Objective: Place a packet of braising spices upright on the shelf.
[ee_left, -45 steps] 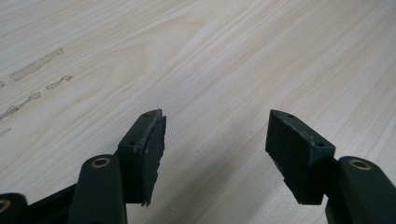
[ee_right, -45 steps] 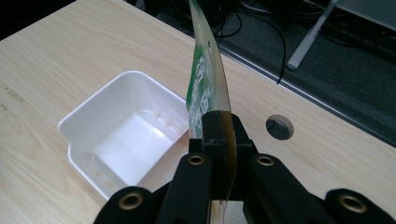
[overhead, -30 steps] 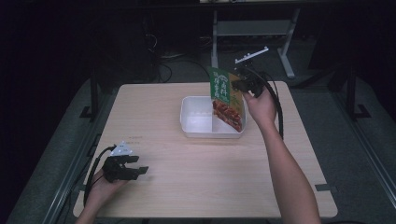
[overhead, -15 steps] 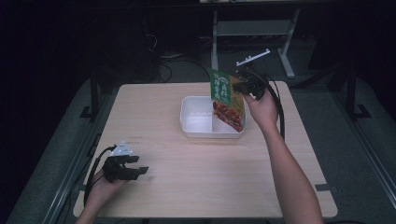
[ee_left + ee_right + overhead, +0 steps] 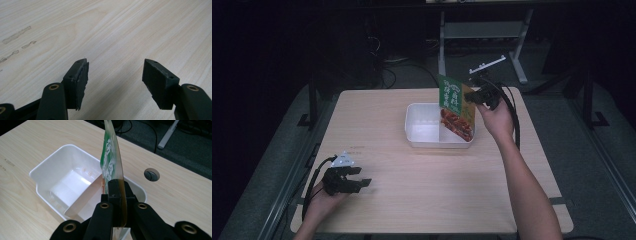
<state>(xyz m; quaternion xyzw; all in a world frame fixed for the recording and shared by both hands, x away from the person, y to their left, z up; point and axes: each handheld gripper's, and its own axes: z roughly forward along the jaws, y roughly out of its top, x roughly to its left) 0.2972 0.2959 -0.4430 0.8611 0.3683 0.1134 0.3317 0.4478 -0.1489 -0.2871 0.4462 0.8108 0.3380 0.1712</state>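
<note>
My right tool (image 5: pixel 475 96) clamps a green printed snack packet (image 5: pixel 456 107) upright over the white plastic bin (image 5: pixel 427 131), upper right of centre; my left tool (image 5: pixel 362 182) rests wide apart on the pale wooden tabletop (image 5: pixel 412 190), lower left.

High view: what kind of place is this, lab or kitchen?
Likely a lab or recording workspace: a bare wooden table in a dark room, loose cables on the floor behind it, and a metal stand at the back.
</note>
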